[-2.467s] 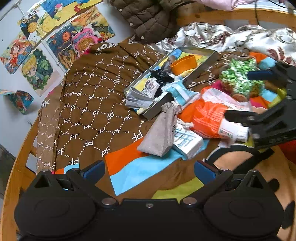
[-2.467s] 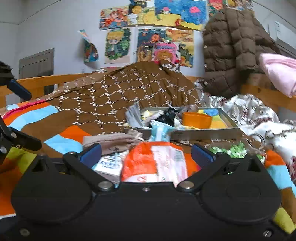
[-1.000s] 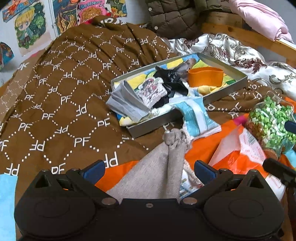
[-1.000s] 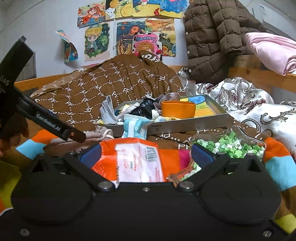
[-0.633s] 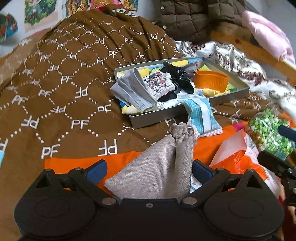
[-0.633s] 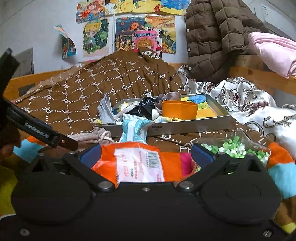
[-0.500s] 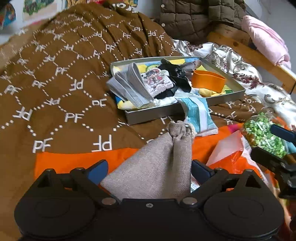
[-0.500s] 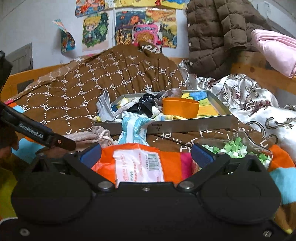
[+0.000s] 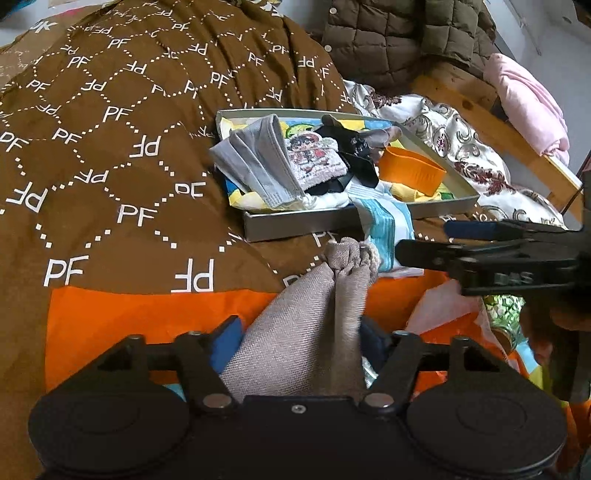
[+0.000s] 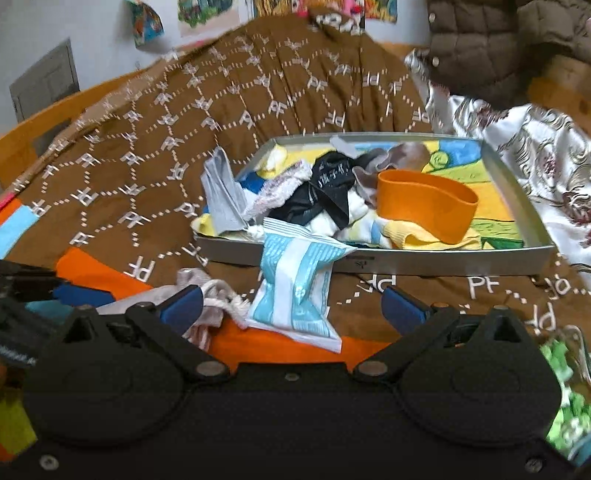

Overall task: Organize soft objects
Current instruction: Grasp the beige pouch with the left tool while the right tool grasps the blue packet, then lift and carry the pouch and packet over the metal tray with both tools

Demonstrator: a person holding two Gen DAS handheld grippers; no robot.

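Note:
My left gripper (image 9: 301, 338) is shut on a beige drawstring pouch (image 9: 314, 321), whose gathered neck points toward a grey tray (image 9: 295, 221). The tray holds grey folded cloth (image 9: 255, 158), a printed sock (image 9: 314, 155), black fabric (image 9: 354, 155) and an orange band (image 9: 410, 170). A light-blue and white packet (image 10: 295, 288) leans against the tray's front wall (image 10: 443, 264). My right gripper (image 10: 291, 308) is open and empty, low over the bed just in front of the packet. The pouch's cord end (image 10: 218, 295) lies by its left finger.
The bed carries a brown PF-patterned quilt (image 9: 110, 147) and an orange and blue cover (image 9: 129, 317). An orange plastic bag (image 9: 454, 325) and a jar of green stars (image 10: 565, 376) lie at the right. A brown jacket (image 9: 399, 33) hangs behind the tray.
My left gripper has closed on the pouch. My right gripper has moved forward past the orange bag, close to the blue packet and the tray.

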